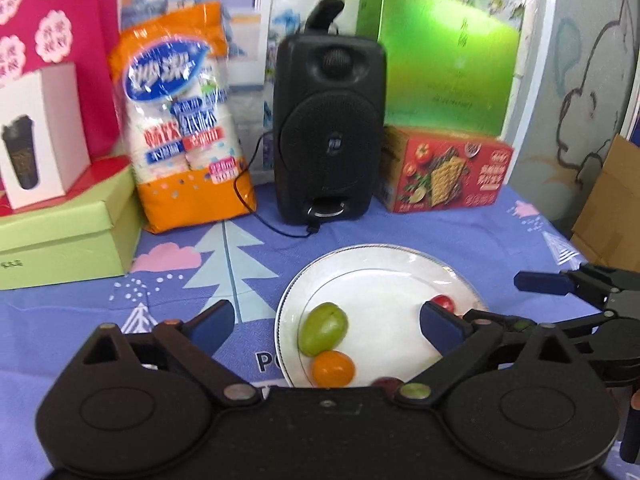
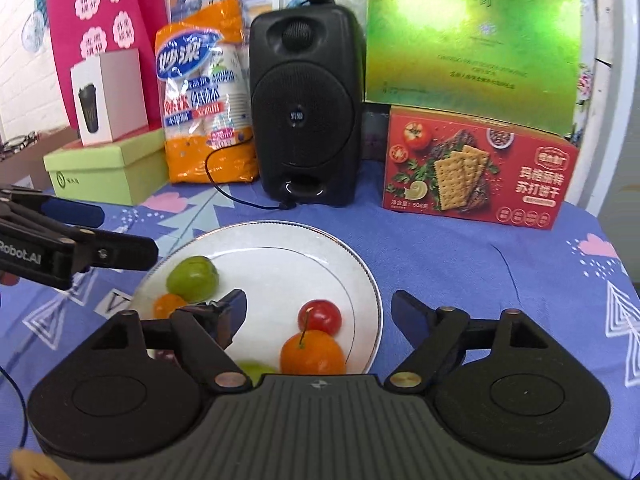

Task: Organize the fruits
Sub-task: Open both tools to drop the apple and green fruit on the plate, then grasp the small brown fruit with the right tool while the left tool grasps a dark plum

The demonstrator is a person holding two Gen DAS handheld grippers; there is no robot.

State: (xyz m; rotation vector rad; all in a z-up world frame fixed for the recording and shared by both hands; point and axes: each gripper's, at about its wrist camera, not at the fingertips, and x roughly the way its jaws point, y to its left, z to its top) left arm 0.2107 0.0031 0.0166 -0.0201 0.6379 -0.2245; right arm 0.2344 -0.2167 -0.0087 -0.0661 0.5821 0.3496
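A white plate (image 1: pixel 384 268) (image 2: pixel 280 244) on the blue cloth holds several small fruits. In the left wrist view it shows a green fruit (image 1: pixel 322 329), a small orange one (image 1: pixel 333 369), a red cherry (image 1: pixel 443 302) and a dark fruit (image 1: pixel 386 383) at the near rim. In the right wrist view it shows the green fruit (image 2: pixel 193 273), the small orange one (image 2: pixel 168 305), the red cherry (image 2: pixel 320 316), a larger orange fruit (image 2: pixel 312 354) and a pale green one (image 2: pixel 256 370). My left gripper (image 1: pixel 326 326) is open and empty above the plate's near left. My right gripper (image 2: pixel 318 310) is open and empty above the plate's near right.
A black speaker (image 1: pixel 328 128) (image 2: pixel 306 104) with a cable stands behind the plate. An orange bag of cups (image 1: pixel 180 120), a green shoe box (image 1: pixel 68 228), a red cracker box (image 2: pixel 476 168) and a green gift box (image 2: pixel 472 40) line the back.
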